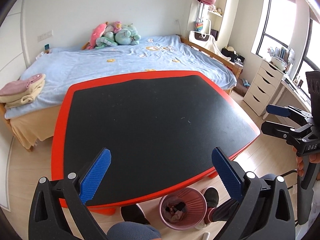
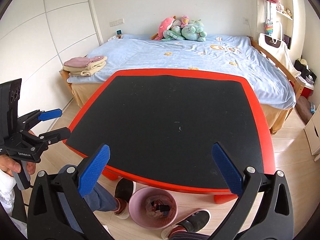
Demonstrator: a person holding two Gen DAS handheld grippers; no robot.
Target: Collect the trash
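Observation:
A pink waste bin [image 1: 183, 208] stands on the floor under the near edge of the low red table with a black top [image 1: 156, 120]; it holds several dark wrappers and crumpled bits. It also shows in the right wrist view [image 2: 153, 210]. My left gripper [image 1: 161, 160] is open and empty above the table's near edge. It also shows at the left of the right wrist view [image 2: 57, 122]. My right gripper [image 2: 160, 156] is open and empty over the table [image 2: 172, 128]. It also shows at the right of the left wrist view [image 1: 270, 118].
A bed with a blue cover [image 1: 120, 66] stands behind the table, with plush toys [image 1: 114, 36] and folded towels [image 1: 22, 92] on it. White drawers [image 1: 262, 86] stand at the right. The person's feet in slippers [image 2: 124, 192] flank the bin.

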